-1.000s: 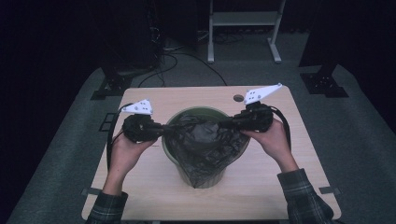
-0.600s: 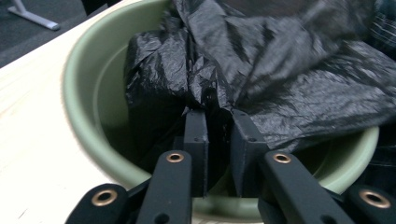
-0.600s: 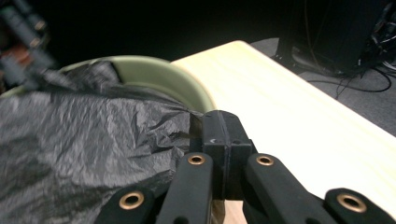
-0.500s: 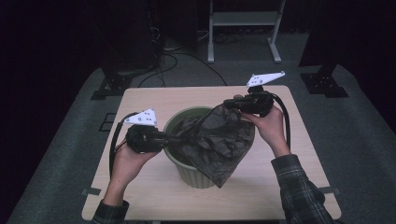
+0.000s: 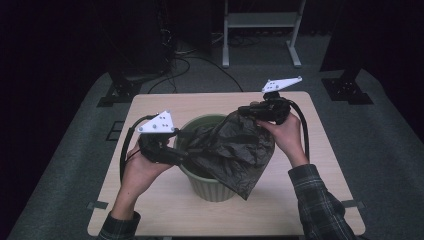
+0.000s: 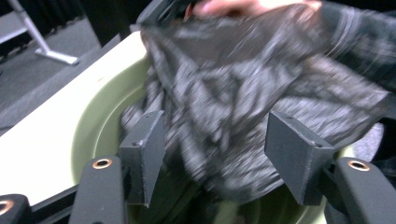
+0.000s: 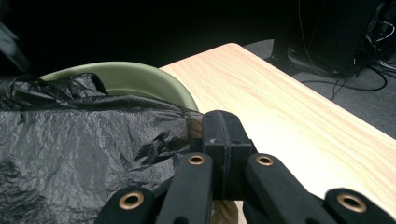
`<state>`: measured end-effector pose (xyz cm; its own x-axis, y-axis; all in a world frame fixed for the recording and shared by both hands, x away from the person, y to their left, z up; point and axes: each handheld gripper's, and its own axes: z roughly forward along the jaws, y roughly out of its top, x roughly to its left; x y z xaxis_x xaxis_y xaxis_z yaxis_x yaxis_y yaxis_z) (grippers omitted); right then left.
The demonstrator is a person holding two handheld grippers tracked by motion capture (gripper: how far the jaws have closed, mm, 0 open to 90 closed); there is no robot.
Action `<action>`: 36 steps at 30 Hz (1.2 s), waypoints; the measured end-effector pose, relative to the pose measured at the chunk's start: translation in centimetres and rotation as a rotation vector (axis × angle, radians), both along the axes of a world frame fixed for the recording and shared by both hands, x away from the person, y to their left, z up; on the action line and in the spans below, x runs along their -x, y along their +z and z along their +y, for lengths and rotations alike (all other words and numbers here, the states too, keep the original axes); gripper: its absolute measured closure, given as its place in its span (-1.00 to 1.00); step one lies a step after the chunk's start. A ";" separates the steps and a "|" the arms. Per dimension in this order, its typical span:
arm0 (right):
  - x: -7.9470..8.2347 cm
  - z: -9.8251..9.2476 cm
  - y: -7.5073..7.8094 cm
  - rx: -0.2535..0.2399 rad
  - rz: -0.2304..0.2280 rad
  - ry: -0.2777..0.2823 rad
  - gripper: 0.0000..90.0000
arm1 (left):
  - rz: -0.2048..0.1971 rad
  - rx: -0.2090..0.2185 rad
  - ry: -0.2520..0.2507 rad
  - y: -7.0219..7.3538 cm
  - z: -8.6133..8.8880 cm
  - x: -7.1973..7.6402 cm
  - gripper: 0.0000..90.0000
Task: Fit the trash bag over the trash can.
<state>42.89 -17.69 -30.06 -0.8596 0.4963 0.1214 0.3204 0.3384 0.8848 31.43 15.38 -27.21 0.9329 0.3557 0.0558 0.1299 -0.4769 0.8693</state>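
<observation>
Pale wood makes the top of the table (image 5: 165,200), the biggest thing here, and it holds everything up at a good height for the person's 2 hands.

The green bin (image 5: 212,187) stands near the middle of the table. It sits upright, mouth up, so a bag can go in from above. In the right gripper view its rim (image 7: 140,74) curves just behind the bag.

The black plastic bag (image 5: 235,150) is next in size. It is crinkly and thin. Part of it hangs inside the bin and part drapes over the near right side of the rim, reaching down the outside. It is pulled up and out toward the far right, I think so its mouth can be spread over the bin.

The right gripper (image 5: 255,111) is held up over the far right of the bin. Its 2 jaws are clenched tight on an edge of the bag (image 7: 93,154), and this grip is what lifts the bag.

The left gripper (image 5: 187,156) rests at the left side of the rim, aimed into the bin. In the left gripper view its 2 jaws stand wide apart, with blurry bag (image 6: 243,107) between and beyond them. It grips nothing. It looks ready to catch the other edge.
</observation>
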 end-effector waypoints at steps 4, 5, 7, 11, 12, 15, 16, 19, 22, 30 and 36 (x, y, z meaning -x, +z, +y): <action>-0.2 0.3 -0.2 -0.001 0.004 0.003 1.00 | -0.003 0.003 -0.041 0.4 -1.2 0.1 -0.21; -0.2 0.4 -0.2 -0.002 0.003 0.003 1.00 | -0.003 0.003 -0.055 0.5 -1.5 0.1 -0.21; -0.2 0.5 -0.2 -0.004 0.006 0.008 1.00 | -0.003 0.004 -0.072 0.5 -2.3 0.0 -0.21; -0.3 0.8 -0.4 -0.004 0.011 0.011 1.00 | -0.008 0.004 -0.107 0.8 -3.7 -0.2 -0.21; -0.3 0.9 -0.4 -0.002 0.013 0.012 1.00 | -0.006 0.005 -0.118 0.8 -4.1 -0.3 -0.21; -0.4 0.9 -0.5 -0.001 0.015 0.016 1.00 | -0.005 -0.010 -0.143 0.9 -5.1 -0.5 -0.21; -0.4 0.9 -0.5 -0.002 0.016 0.017 1.00 | -0.005 -0.015 -0.149 0.8 -5.4 -0.6 -0.21; -0.4 0.9 -0.5 -0.007 0.019 0.018 1.00 | 0.005 -0.042 -0.160 0.5 -6.4 -1.0 -0.17; -0.3 1.0 -0.4 -0.006 0.017 0.022 1.00 | 0.022 -0.063 -0.164 0.1 -6.8 -1.4 0.09; -0.1 0.9 -0.4 -0.008 0.024 0.037 0.84 | 0.077 -0.037 -0.136 -0.2 -6.4 -2.7 1.00; 0.6 -0.8 0.2 -0.029 0.029 0.023 0.49 | 0.079 -0.008 -0.065 -0.1 -4.7 -3.8 1.00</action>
